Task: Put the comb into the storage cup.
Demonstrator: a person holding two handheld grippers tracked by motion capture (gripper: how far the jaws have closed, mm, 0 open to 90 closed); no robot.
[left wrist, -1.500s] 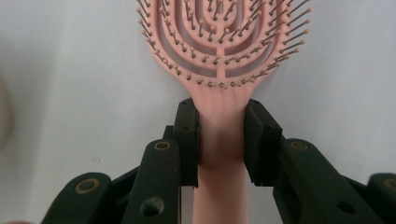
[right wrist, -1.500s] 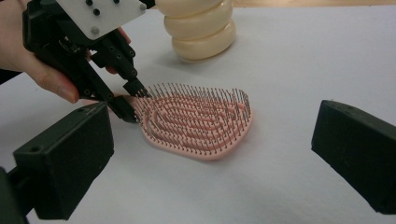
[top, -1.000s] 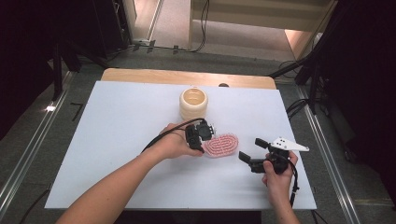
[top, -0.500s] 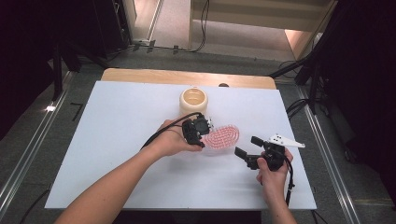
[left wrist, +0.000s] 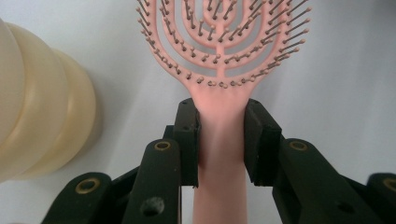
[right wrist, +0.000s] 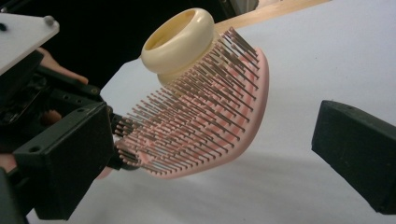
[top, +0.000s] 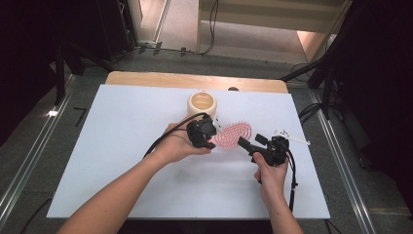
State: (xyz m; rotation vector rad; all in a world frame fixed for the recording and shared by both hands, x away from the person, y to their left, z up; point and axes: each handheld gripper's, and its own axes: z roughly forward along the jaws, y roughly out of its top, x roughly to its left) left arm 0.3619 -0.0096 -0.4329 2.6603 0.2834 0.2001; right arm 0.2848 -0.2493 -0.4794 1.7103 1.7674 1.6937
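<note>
A pink hairbrush [top: 234,133] is held off the white table, bristle side tilted toward my right hand. My left gripper [top: 212,139] is shut on its handle; the left gripper view shows both pads pressed against the neck of the brush [left wrist: 224,51]. My right gripper [top: 251,142] stands open just right of the brush head. In the right gripper view the bristles of the hairbrush [right wrist: 205,116] sit ahead of the wide-apart jaws, touching neither. A cream ribbed cup [top: 202,104] stands upright just behind the brush.
The white table top [top: 112,146] runs to a wooden edge [top: 195,80] at the back. The cup [left wrist: 42,121] is close on the left of the brush in the left gripper view. Dark floor and cables surround the table.
My left gripper has lifted the brush off the table and tipped it up. My right gripper has moved left toward the brush head, jaws still open.
</note>
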